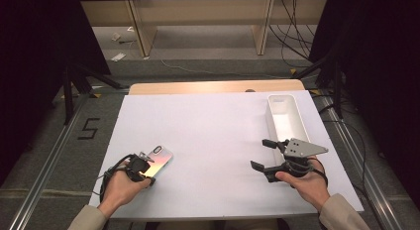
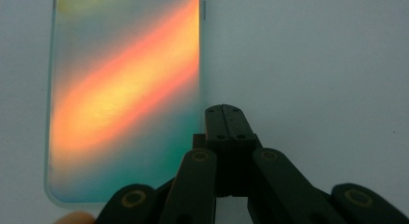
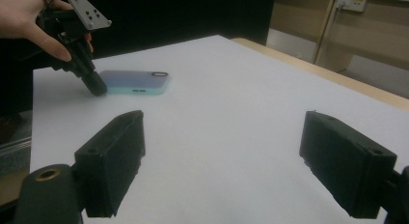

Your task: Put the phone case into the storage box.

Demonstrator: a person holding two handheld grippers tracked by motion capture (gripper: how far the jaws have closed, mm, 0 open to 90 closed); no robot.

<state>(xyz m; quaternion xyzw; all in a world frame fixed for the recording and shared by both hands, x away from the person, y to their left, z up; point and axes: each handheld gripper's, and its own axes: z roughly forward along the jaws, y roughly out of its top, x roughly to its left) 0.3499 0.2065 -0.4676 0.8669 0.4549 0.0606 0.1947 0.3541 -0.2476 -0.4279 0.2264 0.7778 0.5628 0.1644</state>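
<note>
1. A white sheet (image 1: 213, 141) covers the table, with dark floor, cables and pale wooden shelving across the top of the high view.
2. The phone case (image 1: 157, 159), iridescent with an orange-to-green sheen, lies flat at the lower left of the high view, its camera cut-out toward the upper right; in the right gripper view it sits at the upper left (image 3: 135, 82).
3. The left gripper (image 1: 144, 175) stands at the case's near end with its jaws closed together, the tip down on the sheet just beside the case's long edge (in the left gripper view the tip (image 2: 224, 113) is right against that edge, clamping nothing).
4. The right gripper (image 1: 261, 154), lower right of the high view, hangs well apart from the case with its jaws spread wide and empty (image 3: 222, 156).
5. A white tray (image 1: 285, 122) sits lengthwise at the right of the sheet, nothing visible inside it.
6. Judging progress: the work looks barely begun. The case is not gripped or lifted; nudging or pinching it, then probably carrying it to the tray, all seems left to do
</note>
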